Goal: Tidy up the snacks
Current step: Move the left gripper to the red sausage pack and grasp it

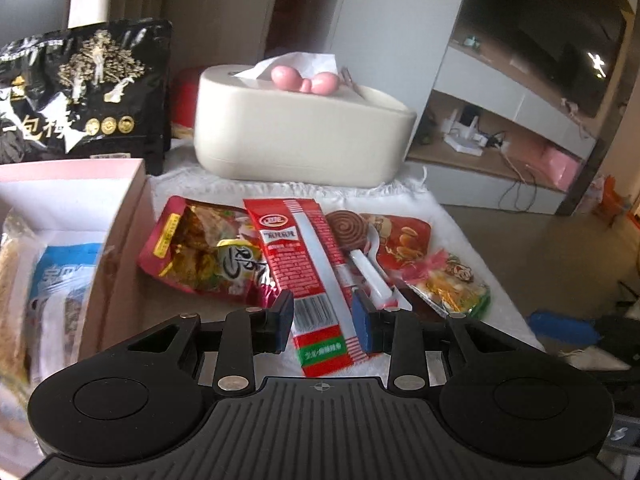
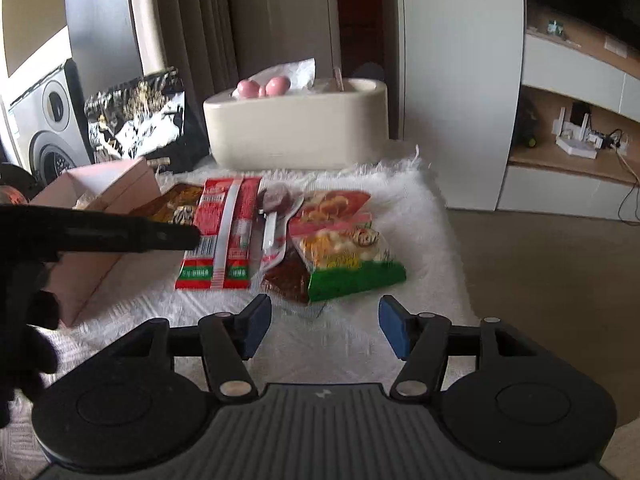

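Observation:
Several snack packets lie on a white fluffy cloth (image 2: 400, 208). A long red packet (image 1: 308, 264) with a white stripe lies between the fingers of my open left gripper (image 1: 323, 320), which hangs just over its near end; it also shows in the right wrist view (image 2: 224, 236). Beside it are a red-gold packet (image 1: 200, 252), a spiral lollipop (image 1: 348, 228), a white spoon (image 1: 370, 268) and a yellow-green packet (image 2: 348, 260). A pink box (image 1: 124, 208) at left holds packets (image 1: 60, 280). My right gripper (image 2: 322, 326) is open and empty, short of the pile.
A beige tissue box (image 1: 300, 132) with a pink ornament stands at the back. A black snack bag (image 1: 84, 92) leans behind the pink box. The left gripper's body (image 2: 100, 232) crosses the right wrist view at left. The table edge drops to floor at right.

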`<action>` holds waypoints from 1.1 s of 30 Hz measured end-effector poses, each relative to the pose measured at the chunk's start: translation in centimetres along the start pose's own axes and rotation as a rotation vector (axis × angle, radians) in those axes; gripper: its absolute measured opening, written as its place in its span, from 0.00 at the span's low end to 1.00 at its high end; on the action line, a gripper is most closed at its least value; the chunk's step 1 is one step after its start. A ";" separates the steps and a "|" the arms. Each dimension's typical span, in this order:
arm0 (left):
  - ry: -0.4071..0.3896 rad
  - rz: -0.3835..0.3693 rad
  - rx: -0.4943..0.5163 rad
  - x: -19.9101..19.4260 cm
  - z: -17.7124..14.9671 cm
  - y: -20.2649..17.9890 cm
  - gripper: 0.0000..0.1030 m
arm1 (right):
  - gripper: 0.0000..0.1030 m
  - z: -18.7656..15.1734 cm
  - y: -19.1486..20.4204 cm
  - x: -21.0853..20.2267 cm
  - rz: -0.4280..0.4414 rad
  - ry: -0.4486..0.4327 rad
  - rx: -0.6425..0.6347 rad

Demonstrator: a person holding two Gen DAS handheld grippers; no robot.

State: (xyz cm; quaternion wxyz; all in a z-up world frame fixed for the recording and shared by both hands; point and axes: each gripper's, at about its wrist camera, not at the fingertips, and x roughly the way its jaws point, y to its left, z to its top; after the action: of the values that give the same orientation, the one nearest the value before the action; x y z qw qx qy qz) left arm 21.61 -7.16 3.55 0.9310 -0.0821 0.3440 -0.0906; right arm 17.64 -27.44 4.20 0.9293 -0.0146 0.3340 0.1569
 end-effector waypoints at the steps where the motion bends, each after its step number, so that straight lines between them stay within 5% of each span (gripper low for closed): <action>1: 0.001 -0.002 0.007 0.3 0.0 -0.3 0.35 | 0.58 0.2 -0.2 -0.1 -0.006 -0.015 0.000; 15: -0.035 0.200 0.494 1.4 -3.5 -5.5 0.41 | 0.59 -1.2 -4.7 2.7 -0.023 0.032 0.273; 20: -0.028 0.268 0.453 0.6 -2.8 -3.6 0.42 | 0.59 -1.5 -5.2 2.5 0.000 0.017 0.311; 26: -0.057 0.066 0.164 -0.1 0.1 -0.2 0.40 | 0.60 -1.6 -5.3 2.5 0.003 0.011 0.318; 33: -0.010 0.103 0.217 2.2 1.2 -0.8 0.40 | 0.60 -1.7 -5.4 2.4 0.010 0.006 0.335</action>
State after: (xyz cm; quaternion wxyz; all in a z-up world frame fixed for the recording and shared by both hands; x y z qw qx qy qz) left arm 23.95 -8.32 3.25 0.9395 0.0364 0.3314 -0.0788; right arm 19.96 -32.11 0.94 0.9169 0.1417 0.3584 0.1037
